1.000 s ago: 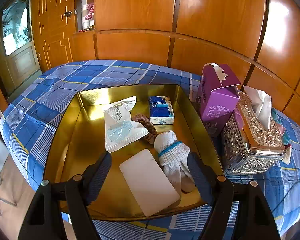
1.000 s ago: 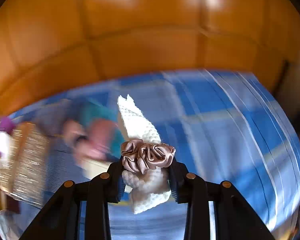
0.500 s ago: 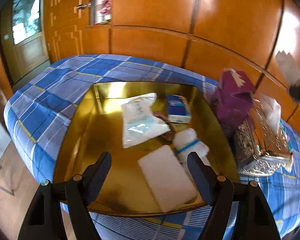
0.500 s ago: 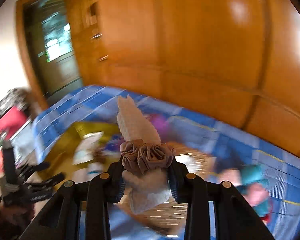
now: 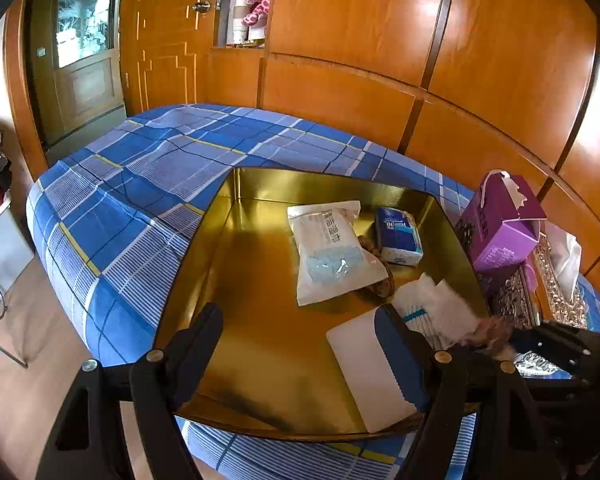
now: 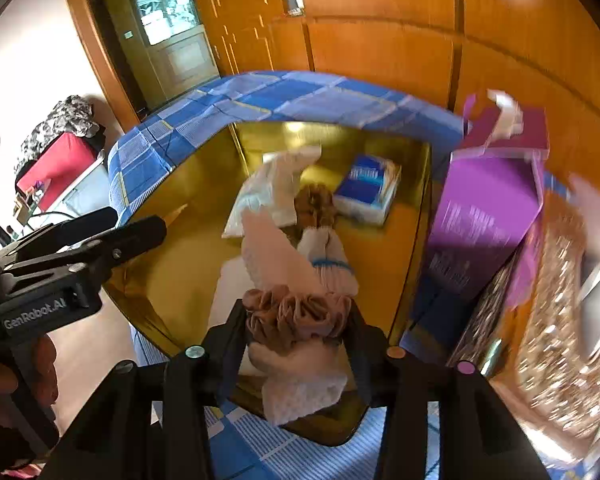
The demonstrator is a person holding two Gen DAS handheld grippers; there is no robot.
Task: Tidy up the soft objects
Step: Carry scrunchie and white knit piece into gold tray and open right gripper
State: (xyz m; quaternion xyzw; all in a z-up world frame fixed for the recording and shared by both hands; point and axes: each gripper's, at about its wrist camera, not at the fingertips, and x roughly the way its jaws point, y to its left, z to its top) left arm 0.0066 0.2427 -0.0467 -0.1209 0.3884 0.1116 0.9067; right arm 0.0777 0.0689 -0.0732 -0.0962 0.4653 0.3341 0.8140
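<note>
Fingers of the right gripper (image 6: 298, 344), whose jaws have just been opening, are flanking a pink scrunchie (image 6: 296, 314) and white cloth (image 6: 300, 392) over the gold tray (image 6: 188, 184), while the left gripper (image 5: 300, 348) is hovering spread wide and empty above it.

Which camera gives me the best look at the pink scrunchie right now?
The right wrist view: the pink scrunchie sits close and central between the right gripper fingers, around a white cloth, over the gold tray. The left wrist view shows only a blurred sliver at its right edge.
</note>
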